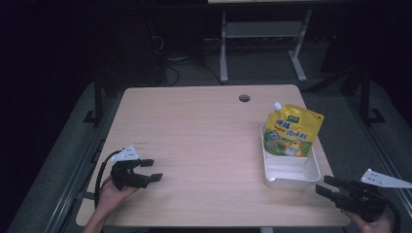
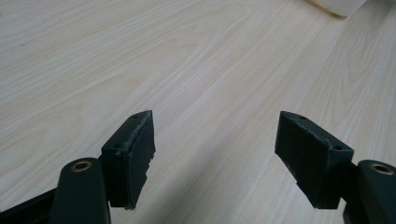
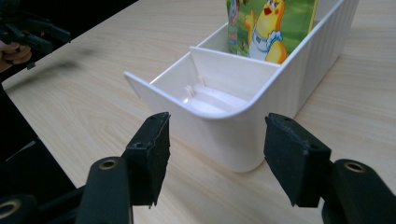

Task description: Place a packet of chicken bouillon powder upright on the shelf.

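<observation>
High view: a white tray [image 1: 290,175] sits at right of centre on the worktop [image 1: 204,141], with a yellow pouch [image 1: 291,131] standing in its far compartment. At lower right, the right gripper [image 1: 326,186] lies just beside the tray's near corner, jaws apart and empty. At lower left, the left gripper [image 1: 151,170] rests with jaws apart, empty.

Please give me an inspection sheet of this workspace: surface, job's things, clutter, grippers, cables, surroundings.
Surface: light wooden table, round hole at the far edge.
Job's things: yellow pouch standing in the far compartment of the white bin; near compartment empty.
Clutter: nothing seen.
Grippers: left hand-held gripper open, nothing between its jaws; right hand-held gripper open, facing the bin's near corner.
Cables: black cable trailing from the left one.
Surroundings: dark; white table legs behind.
</observation>
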A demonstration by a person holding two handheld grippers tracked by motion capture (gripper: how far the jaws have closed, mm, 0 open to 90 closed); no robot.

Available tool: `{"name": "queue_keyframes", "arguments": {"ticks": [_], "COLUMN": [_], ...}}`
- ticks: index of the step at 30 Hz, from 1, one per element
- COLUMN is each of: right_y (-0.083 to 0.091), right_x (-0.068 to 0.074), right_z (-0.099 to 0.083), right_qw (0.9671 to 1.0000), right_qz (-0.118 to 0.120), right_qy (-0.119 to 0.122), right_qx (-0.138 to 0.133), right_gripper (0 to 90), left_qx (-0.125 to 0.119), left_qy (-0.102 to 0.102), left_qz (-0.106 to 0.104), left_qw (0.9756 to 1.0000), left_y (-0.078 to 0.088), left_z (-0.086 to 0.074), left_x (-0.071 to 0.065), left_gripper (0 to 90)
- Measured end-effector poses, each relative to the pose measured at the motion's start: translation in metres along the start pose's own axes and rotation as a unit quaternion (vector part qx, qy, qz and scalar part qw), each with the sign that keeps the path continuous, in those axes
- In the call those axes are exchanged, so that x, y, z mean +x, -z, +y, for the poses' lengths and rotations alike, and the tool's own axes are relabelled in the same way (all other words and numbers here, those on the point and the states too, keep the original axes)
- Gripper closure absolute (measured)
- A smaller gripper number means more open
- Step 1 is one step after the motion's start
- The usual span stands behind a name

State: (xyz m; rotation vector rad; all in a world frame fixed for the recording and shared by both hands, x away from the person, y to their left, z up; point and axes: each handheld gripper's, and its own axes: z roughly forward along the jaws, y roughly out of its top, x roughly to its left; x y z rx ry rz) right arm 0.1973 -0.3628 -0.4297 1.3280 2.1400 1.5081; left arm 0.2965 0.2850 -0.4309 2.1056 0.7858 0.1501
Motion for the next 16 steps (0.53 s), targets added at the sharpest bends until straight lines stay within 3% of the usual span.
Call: {"name": "queue_keyframes", "arguments": {"ticks": [16], "right_y": [0.001], "right_x": [0.011], "right_z": [-0.019], "right_qw": [0.9999], "right_qz": [-0.002], "right_qy": [-0.001], "right_qx": [0.014], "right_gripper": [36.3], "left_qx": [0.013], "left_qy": [0.000], "left_qz": [0.001], "left_qw": [0.9999], "left_y": [-0.003], "left_z": [-0.005], "left_x": [0.000], "left_gripper": [27.5]}}
